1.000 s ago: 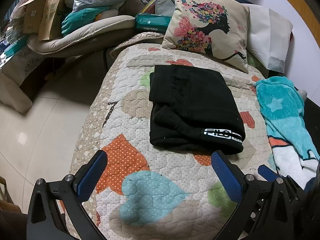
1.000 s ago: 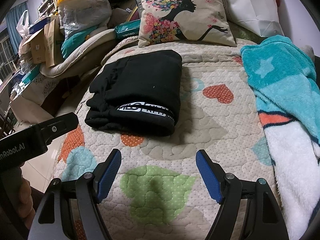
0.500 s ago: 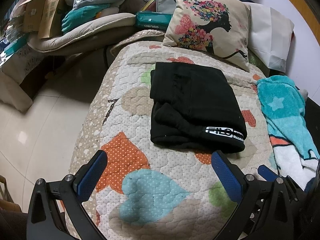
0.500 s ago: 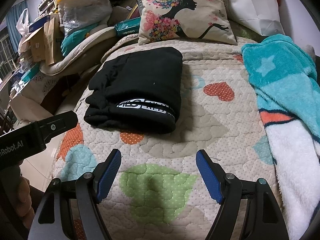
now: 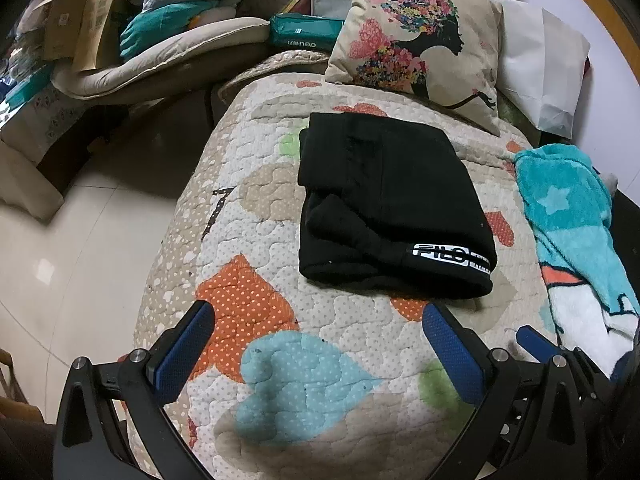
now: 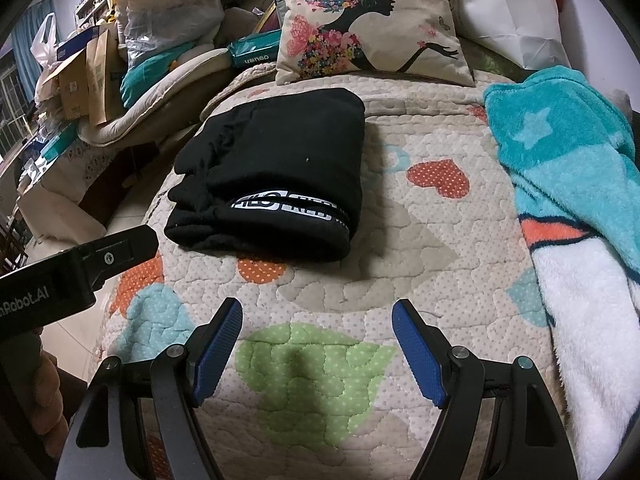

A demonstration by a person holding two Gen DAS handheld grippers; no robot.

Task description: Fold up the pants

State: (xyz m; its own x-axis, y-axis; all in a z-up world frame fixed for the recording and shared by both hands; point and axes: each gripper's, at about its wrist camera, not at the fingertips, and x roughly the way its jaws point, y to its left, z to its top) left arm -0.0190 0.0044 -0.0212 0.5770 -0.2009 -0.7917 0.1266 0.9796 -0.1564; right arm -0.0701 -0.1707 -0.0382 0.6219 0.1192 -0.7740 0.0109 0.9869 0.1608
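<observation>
Left gripper (image 5: 316,344) cropped; pants' (image 5: 388,204) logo half-hidden

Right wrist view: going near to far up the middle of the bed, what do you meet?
Right hand-held gripper, open and empty → green heart patch on the quilt → folded black pants → printed cushion.

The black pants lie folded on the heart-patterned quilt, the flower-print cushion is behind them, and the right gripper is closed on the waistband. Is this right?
Not quite. The right gripper is open and empty, short of the folded black pants, as the right wrist view shows. The rest holds: pants on the heart-patterned quilt, flower-print cushion behind them.
</observation>
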